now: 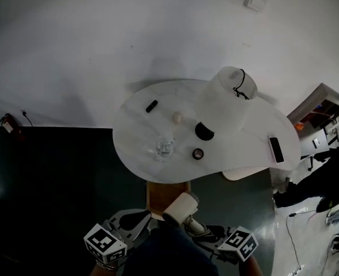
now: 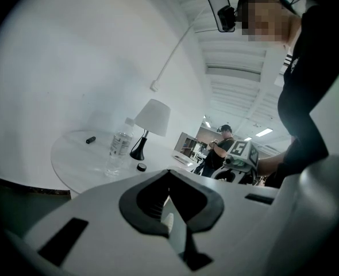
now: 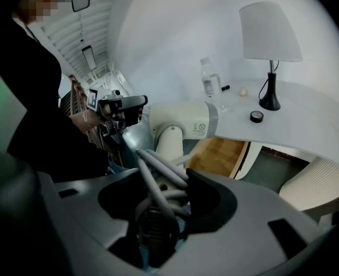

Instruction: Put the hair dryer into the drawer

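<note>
The white hair dryer (image 1: 181,207) hangs low in front of the open wooden drawer (image 1: 166,193) under the round table. In the right gripper view its barrel (image 3: 178,122) points toward the drawer (image 3: 218,154). Its handle and bundled grey cord run down between the jaws of my right gripper (image 3: 161,203), which is shut on them. My left gripper (image 1: 136,223) sits just left of the dryer, at the barrel's rear end. In its own view, the left gripper (image 2: 169,203) shows only a pale sliver in the jaw gap. Whether it grips anything is unclear.
The white table (image 1: 135,137) carries a lamp (image 1: 230,94), a water bottle (image 1: 165,146), a small round black lid (image 1: 198,153), a black stick (image 1: 151,106) and a dark phone (image 1: 276,149). A cream chair (image 3: 322,183) stands right of the drawer. A person (image 2: 218,145) stands far behind.
</note>
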`<state>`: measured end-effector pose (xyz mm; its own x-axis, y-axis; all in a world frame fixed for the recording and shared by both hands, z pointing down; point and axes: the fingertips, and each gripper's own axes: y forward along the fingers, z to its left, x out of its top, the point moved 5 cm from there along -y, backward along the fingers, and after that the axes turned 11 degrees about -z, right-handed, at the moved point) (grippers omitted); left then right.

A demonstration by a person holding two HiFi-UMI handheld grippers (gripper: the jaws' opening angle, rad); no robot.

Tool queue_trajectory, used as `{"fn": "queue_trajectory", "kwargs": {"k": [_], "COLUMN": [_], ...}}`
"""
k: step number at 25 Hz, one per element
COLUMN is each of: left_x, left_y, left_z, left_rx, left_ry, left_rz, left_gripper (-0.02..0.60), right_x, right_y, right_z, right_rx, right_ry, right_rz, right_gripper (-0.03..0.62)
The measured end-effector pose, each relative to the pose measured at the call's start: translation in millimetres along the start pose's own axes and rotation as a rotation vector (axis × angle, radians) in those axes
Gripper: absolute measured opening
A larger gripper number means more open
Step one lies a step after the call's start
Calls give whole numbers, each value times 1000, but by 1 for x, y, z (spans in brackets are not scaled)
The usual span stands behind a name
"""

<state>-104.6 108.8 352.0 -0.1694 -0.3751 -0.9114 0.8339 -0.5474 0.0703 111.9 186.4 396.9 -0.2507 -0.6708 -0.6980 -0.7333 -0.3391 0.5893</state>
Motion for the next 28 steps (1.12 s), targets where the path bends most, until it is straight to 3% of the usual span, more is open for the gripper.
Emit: {"fn": "queue_trajectory", "kwargs": {"k": [10,15,23,28], "left_x": [-18,-31,-61,-61], "left_y": [15,27,44,52], "left_z": [-5,-1,9,20], "left_rx": [55,108,185,278], "left_ry": [-27,-57,-64,-98], "left_rz": [22,28,99,52], "left_gripper": [8,8,8,8], "right_x": [-10,-16,-23,-21], "right_y": [11,21,45,62], "right_z": [-26,-46,-72,-85], "right_rx": [83,68,86,87], "right_ry": [-57,-102,-5,24], "right_rz": [191,317,435,465], "right_gripper": [219,219,219,220]}}
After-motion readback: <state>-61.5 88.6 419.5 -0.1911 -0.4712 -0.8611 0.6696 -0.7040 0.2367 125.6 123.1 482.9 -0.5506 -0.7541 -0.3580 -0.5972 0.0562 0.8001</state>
